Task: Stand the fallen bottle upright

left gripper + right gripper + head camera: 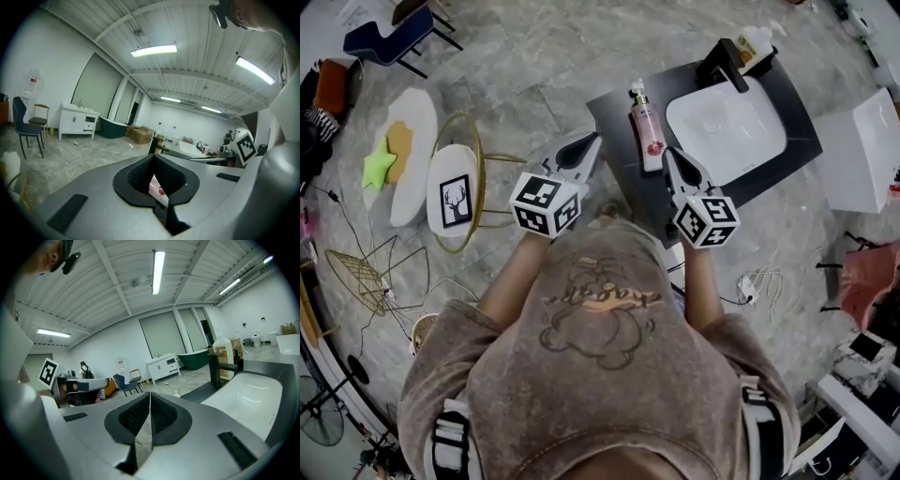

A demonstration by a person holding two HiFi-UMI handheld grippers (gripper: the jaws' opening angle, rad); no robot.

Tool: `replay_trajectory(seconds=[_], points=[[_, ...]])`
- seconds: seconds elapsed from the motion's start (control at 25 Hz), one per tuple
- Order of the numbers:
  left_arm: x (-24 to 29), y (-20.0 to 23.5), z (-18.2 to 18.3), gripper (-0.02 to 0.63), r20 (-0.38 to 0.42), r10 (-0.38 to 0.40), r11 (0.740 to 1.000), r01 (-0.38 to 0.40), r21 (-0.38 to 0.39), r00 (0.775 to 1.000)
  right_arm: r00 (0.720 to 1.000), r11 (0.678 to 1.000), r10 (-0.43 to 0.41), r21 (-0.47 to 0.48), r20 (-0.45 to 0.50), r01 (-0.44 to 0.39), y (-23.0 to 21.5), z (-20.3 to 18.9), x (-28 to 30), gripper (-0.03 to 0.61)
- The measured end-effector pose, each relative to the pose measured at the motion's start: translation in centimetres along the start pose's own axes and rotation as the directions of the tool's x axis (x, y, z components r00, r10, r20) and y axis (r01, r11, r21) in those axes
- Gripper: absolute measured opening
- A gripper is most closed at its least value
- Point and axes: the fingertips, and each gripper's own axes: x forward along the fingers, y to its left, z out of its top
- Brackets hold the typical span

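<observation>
Holding left gripper [586, 141] and right gripper [669, 153] closed and empty, tips near the bottle [647, 127] lying flat by the counter's [614, 108] left edge, beside the basin [727, 122]. Likely risking nudging the round bottle off that edge with jaws together, or pinching its slick body off-centre and dropping it.

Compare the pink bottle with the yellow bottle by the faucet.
The pink bottle lies on its side; the yellow bottle stands upright. The pink bottle is slim and lies left of the basin; the yellow bottle is broader and stands beside the faucet. Both sit on the dark counter.
</observation>
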Motion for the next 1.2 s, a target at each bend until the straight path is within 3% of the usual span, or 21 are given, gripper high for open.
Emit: replay_trajectory(seconds=[0.4, 0.8, 1.2], points=[[4.2, 2.1, 2.1, 0.018, 0.000, -0.006, 1.000, 0.006, -0.005, 1.000, 1.000, 1.000, 0.022, -0.004, -0.013, -0.022, -2.4, 2.0, 3.2, -0.017], [6.8, 4.4, 3.5, 0.018, -0.032, -0.091, 0.996, 0.091, 0.015, 0.995, 0.997, 0.997, -0.076, 0.017, 0.016, 0.076, -3.4, 3.4, 5.4, -0.015], [9.5, 6.3, 4.0, 0.018, -0.043, -0.166, 0.986, 0.167, 0.022, 0.985, 0.990, 0.990, -0.138, 0.014, -0.005, 0.138, -4.4, 3.5, 7.9, 0.126]])
